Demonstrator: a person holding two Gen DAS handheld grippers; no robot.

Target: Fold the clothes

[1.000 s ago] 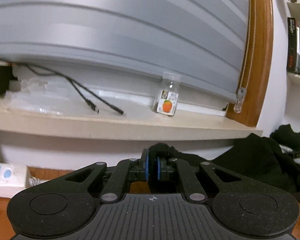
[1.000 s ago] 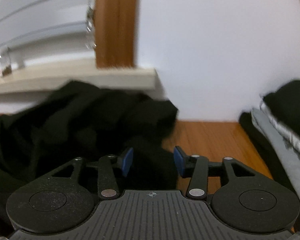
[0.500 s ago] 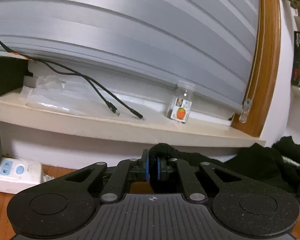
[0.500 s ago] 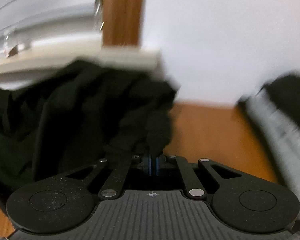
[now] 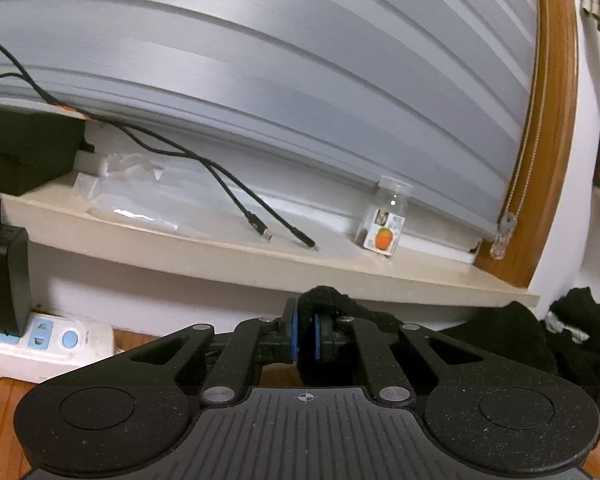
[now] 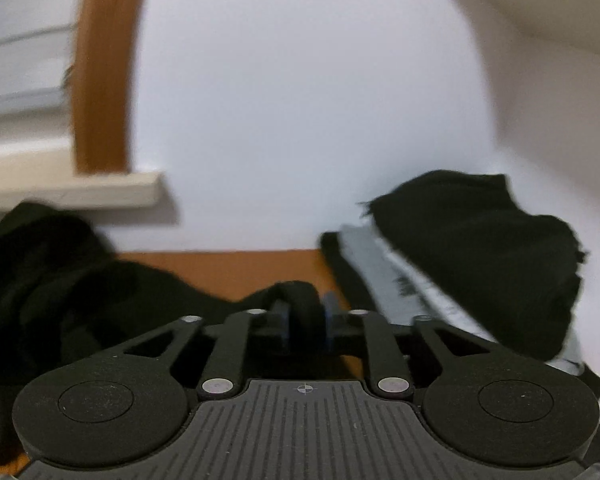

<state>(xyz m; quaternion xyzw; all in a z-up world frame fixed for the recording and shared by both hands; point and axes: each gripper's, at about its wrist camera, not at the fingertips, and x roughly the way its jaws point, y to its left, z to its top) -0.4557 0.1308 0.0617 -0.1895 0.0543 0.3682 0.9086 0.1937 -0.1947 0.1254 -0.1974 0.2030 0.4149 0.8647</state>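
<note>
A black garment (image 5: 512,332) lies crumpled on the wooden table below the window sill. My left gripper (image 5: 305,334) is shut on a bunched edge of it, which bulges above the blue pads. In the right wrist view the same black garment (image 6: 48,280) spreads to the left, and my right gripper (image 6: 306,320) is shut on another fold of it, held a little above the table. Most of the cloth between the two grippers is hidden by the gripper bodies.
A stack of folded clothes (image 6: 472,252), black over grey-white, sits at the right against the wall. The sill (image 5: 220,248) carries a small bottle (image 5: 386,224), two cables (image 5: 236,196) and plastic bags. A white power strip (image 5: 44,340) with a black charger lies at left.
My right gripper closed on the black garment and lifted, swinging right toward the folded stack. My left gripper, still shut on the cloth, moved left, bringing the power strip into view.
</note>
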